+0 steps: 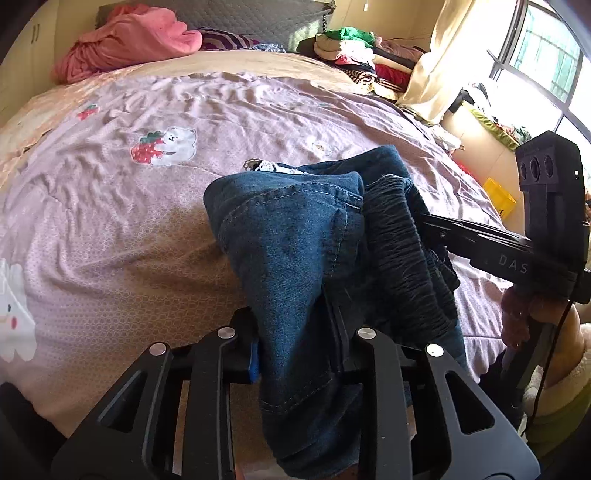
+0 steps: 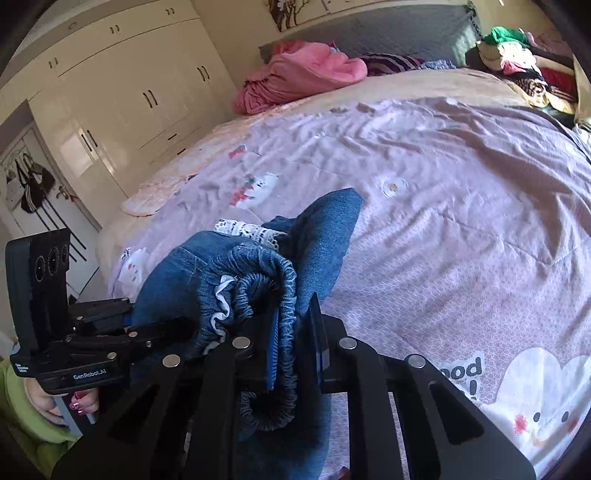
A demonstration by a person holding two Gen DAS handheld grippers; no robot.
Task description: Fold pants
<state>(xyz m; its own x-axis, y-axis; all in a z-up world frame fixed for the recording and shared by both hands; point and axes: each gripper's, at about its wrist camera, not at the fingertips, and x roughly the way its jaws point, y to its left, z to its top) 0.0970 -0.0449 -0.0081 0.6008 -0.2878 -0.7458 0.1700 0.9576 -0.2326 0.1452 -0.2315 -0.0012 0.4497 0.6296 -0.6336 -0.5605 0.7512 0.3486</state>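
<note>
Small blue denim pants (image 1: pixel 295 236) with an elastic waistband and white lace trim are bunched and held up above the bed between both grippers. My left gripper (image 1: pixel 295 332) is shut on a denim fold near the pocket seam. My right gripper (image 2: pixel 297 328) is shut on the gathered elastic waistband (image 2: pixel 284 295). The right gripper also shows in the left wrist view (image 1: pixel 480 240), reaching into the cloth from the right. The left gripper shows in the right wrist view (image 2: pixel 110 332), at the left of the bundle. The rest of the pants hangs below, out of sight.
The bed (image 1: pixel 129 221) has a pink cartoon-print cover. A pink blanket (image 1: pixel 129 40) and a grey headboard (image 1: pixel 258 18) are at the far end. A pile of clothes (image 1: pixel 369 62) sits far right, near a window. White wardrobes (image 2: pixel 129 92) stand left.
</note>
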